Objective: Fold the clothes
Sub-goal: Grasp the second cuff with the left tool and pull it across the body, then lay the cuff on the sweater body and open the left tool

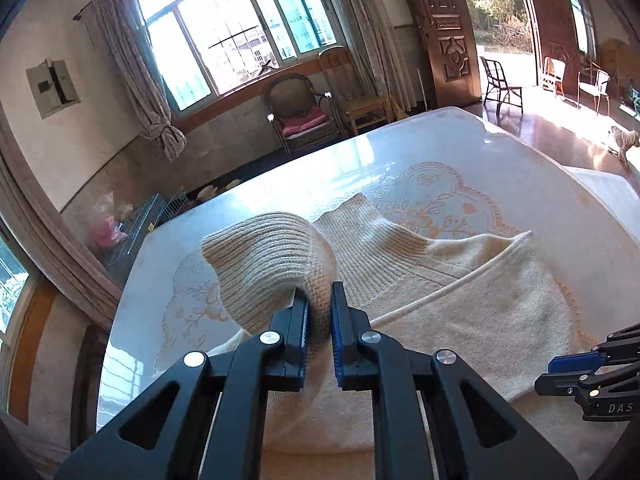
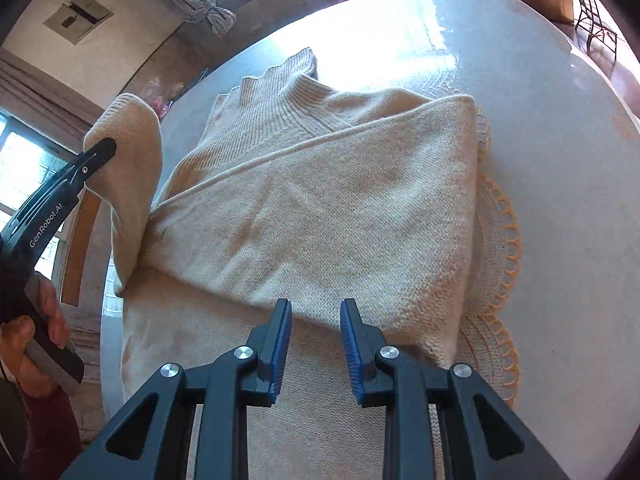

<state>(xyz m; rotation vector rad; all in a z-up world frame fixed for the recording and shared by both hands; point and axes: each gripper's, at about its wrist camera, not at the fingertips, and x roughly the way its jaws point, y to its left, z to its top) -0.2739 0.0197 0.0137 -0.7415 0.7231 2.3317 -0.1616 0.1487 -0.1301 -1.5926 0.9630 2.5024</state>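
Fingers of your left gripper (image 1: 320, 312) pinch the sweater's (image 2: 320, 200) ribbed cuff (image 1: 264, 256). Your right gripper (image 2: 316, 336) hangs narrowly parted, empty, over the folded body.

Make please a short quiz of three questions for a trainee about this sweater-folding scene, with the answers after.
1. True or false: the left tongs are shut on the ribbed cuff of the sweater.
2. What do the right tongs hold? A) the collar B) nothing C) a towel
3. Fill in: the right sleeve is already folded across the sweater's ____.

Key:
1. True; the cuff is pinched between the blue pads and lifted off the table.
2. B; their jaws stand apart above the knit with nothing between them.
3. Chest (the front); it runs slantwise below the collar.
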